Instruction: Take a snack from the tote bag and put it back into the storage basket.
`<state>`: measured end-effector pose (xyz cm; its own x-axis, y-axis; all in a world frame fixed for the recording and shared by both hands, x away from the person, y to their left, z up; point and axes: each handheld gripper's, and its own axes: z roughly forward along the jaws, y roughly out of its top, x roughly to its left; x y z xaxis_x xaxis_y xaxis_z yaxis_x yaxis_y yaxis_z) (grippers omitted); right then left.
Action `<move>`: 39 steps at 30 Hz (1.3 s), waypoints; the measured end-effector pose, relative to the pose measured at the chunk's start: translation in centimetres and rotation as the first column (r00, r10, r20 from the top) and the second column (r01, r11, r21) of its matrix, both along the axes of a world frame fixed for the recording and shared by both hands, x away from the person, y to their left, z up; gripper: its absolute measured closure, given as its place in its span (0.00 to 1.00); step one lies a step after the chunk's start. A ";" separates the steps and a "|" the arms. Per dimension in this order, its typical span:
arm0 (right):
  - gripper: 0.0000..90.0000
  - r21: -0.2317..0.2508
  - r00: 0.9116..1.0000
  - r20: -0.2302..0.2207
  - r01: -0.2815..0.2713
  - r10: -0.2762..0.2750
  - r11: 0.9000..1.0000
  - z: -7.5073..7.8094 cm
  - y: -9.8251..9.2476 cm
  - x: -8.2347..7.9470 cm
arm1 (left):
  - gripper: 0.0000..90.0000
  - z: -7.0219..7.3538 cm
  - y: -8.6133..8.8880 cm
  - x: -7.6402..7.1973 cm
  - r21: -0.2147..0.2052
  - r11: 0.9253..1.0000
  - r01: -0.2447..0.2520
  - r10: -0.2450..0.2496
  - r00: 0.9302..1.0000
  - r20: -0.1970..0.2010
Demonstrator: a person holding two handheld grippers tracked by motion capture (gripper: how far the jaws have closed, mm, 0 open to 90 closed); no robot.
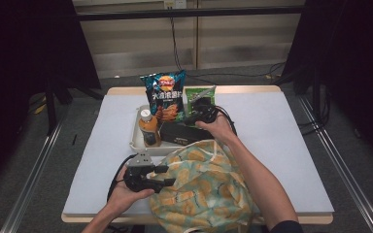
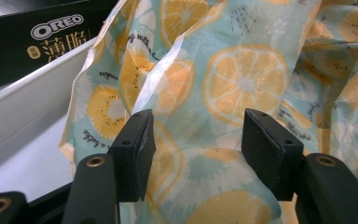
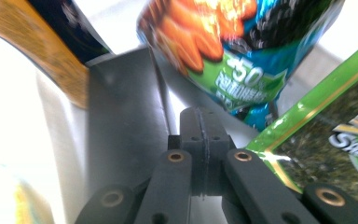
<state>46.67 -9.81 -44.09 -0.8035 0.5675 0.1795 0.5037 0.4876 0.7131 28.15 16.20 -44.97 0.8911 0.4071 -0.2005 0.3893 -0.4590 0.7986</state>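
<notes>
Item: fruit-print fabric bag [image 1: 205, 187], slumped at the worktop's [image 1: 272, 145] near edge, touching the white tray [image 1: 137, 141].
Left claw [image 2: 196, 140]: jaws parted, bag fabric between them, pads not visibly pressing.
Right claw [image 3: 200, 135]: jaws closed on nothing, over the tray beside the chip bag [image 3: 228, 51], seaweed packet [image 3: 335, 135] and Oreo box [image 1: 177, 132].
Risk: the bag mouth could sag shut, since the left claw has no firm pinch; closed right jaws may nudge the tea bottle [image 1: 148, 127] over.
</notes>
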 end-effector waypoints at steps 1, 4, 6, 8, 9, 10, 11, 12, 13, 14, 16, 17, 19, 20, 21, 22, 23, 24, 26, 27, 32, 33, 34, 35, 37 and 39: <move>1.00 0.010 1.000 0.007 -0.015 0.015 1.000 0.4 -0.2 -0.2 | 0.49 0.0 0.0 0.0 -0.001 1.000 0.002 -0.002 1.000 0.000; 1.00 0.006 0.999 0.031 -0.040 0.040 0.999 1.5 -0.3 -0.9 | 0.49 -0.1 -0.1 0.1 0.002 1.000 0.006 -0.006 1.000 -0.001; 0.99 -0.004 0.999 0.029 -0.025 0.025 1.000 1.8 -0.1 -0.9 | 0.49 -0.2 -0.2 0.1 0.005 1.000 0.002 -0.002 1.000 -0.003; 0.98 0.003 1.000 0.014 0.000 0.000 1.000 1.9 0.3 -0.7 | 0.49 -0.1 -0.3 0.1 0.001 1.000 0.000 0.000 1.000 -0.002; 0.99 0.032 1.000 0.005 -0.009 0.009 0.999 1.9 0.7 -0.8 | 0.49 -0.1 -0.3 0.1 0.003 1.000 0.007 -0.007 1.000 0.002; 1.00 0.036 1.000 0.005 -0.028 0.028 0.999 1.8 1.1 -1.0 | 0.49 0.0 -0.3 0.1 0.005 1.000 0.006 -0.006 1.000 0.003; 1.00 0.023 0.999 0.003 -0.039 0.039 0.999 1.7 1.5 -1.2 | 0.49 -0.1 -0.3 0.1 0.005 1.000 0.006 -0.006 1.000 0.004; 1.00 0.012 0.999 0.004 -0.053 0.053 0.998 1.6 1.9 -1.4 | 0.49 -0.1 -0.3 0.1 0.007 1.000 0.004 -0.004 1.000 0.000; 1.00 0.013 0.998 0.001 -0.068 0.068 0.998 1.4 2.2 -1.5 | 0.49 -0.1 -0.3 0.1 0.007 1.000 0.005 -0.005 1.000 0.000; 1.00 0.012 0.998 -0.003 -0.070 0.070 0.997 1.4 2.4 -1.6 | 0.49 -0.1 -0.3 0.1 0.006 1.000 0.006 -0.006 1.000 0.001; 1.00 0.009 0.996 0.000 -0.087 0.087 0.996 1.2 2.6 -1.9 | 0.49 -0.1 -0.3 0.1 0.003 1.000 0.008 -0.008 1.000 0.002; 1.00 0.015 0.996 0.001 -0.091 0.091 0.996 1.2 2.6 -2.1 | 0.49 -0.1 -0.2 0.1 0.005 1.000 0.008 -0.008 1.000 0.004; 1.00 0.022 0.994 0.004 -0.111 0.111 0.994 1.1 2.5 -2.7 | 0.49 -0.2 -0.2 0.0 0.005 1.000 0.007 -0.007 1.000 0.002; 1.00 0.034 0.993 -0.001 -0.115 0.115 0.993 1.1 2.4 -2.9 | 0.49 -0.2 -0.2 0.0 0.004 1.000 0.007 -0.007 1.000 0.000; 1.00 0.036 0.993 0.005 -0.121 0.121 0.992 1.2 2.4 -3.1 | 0.49 -0.2 -0.3 0.0 0.005 1.000 0.006 -0.006 1.000 0.002; 1.00 0.044 0.990 0.005 -0.138 0.138 0.990 1.3 2.3 -3.3 | 0.49 -0.1 -0.3 0.0 0.007 1.000 0.006 -0.006 1.000 0.004; 1.00 0.038 0.987 0.002 -0.160 0.160 0.986 1.4 2.4 -3.7 | 0.49 -0.1 -0.3 -0.1 0.001 1.000 0.009 -0.009 1.000 0.002; 1.00 0.038 0.987 0.002 -0.160 0.160 0.986 1.4 2.4 -3.7 | 0.49 -0.1 -0.3 -0.1 0.001 1.000 0.009 -0.009 1.000 0.002; 1.00 0.026 0.981 0.006 -0.195 0.195 0.980 1.5 2.4 -4.7 | 0.49 -0.1 -0.4 -0.1 0.006 1.000 0.008 -0.008 1.000 0.001; 1.00 0.015 0.980 0.003 -0.199 0.199 0.980 1.5 2.3 -5.0 | 0.49 -0.1 -0.4 -0.1 0.007 1.000 0.008 -0.008 1.000 0.002; 1.00 -0.013 0.985 -0.011 -0.175 0.175 0.984 0.6 0.6 -5.7 | 0.49 -0.2 -0.6 -0.2 0.009 1.000 0.010 -0.010 1.000 0.002; 1.00 -0.015 0.986 -0.011 -0.165 0.165 0.986 0.4 0.1 -5.7 | 0.49 -0.2 -0.6 -0.1 0.015 1.000 0.013 -0.013 1.000 0.004; 1.00 -0.015 0.988 -0.012 -0.156 0.156 0.988 0.3 -0.3 -5.8 | 0.49 -0.2 -0.6 -0.1 0.015 1.000 0.012 -0.013 1.000 0.005; 1.00 -0.015 0.989 -0.010 -0.149 0.149 0.989 0.2 -0.7 -5.7 | 0.49 -0.2 -0.6 -0.1 0.013 1.000 0.012 -0.012 1.000 0.003; 1.00 -0.016 0.992 -0.011 -0.126 0.126 0.992 0.1 -1.5 -5.7 | 0.49 -0.2 -0.6 -0.1 0.013 1.000 0.010 -0.010 1.000 0.003; 1.00 -0.001 0.993 -0.011 -0.114 0.114 0.993 0.2 -2.1 -5.7 | 0.49 -0.2 -0.6 -0.1 0.017 1.000 0.012 -0.013 1.000 0.005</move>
<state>41.02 -11.93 -43.94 -0.8613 0.4723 0.1875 0.4521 0.5436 0.7072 28.09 15.58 -45.18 0.8972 0.3992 -0.1886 0.3791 -0.4776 0.7926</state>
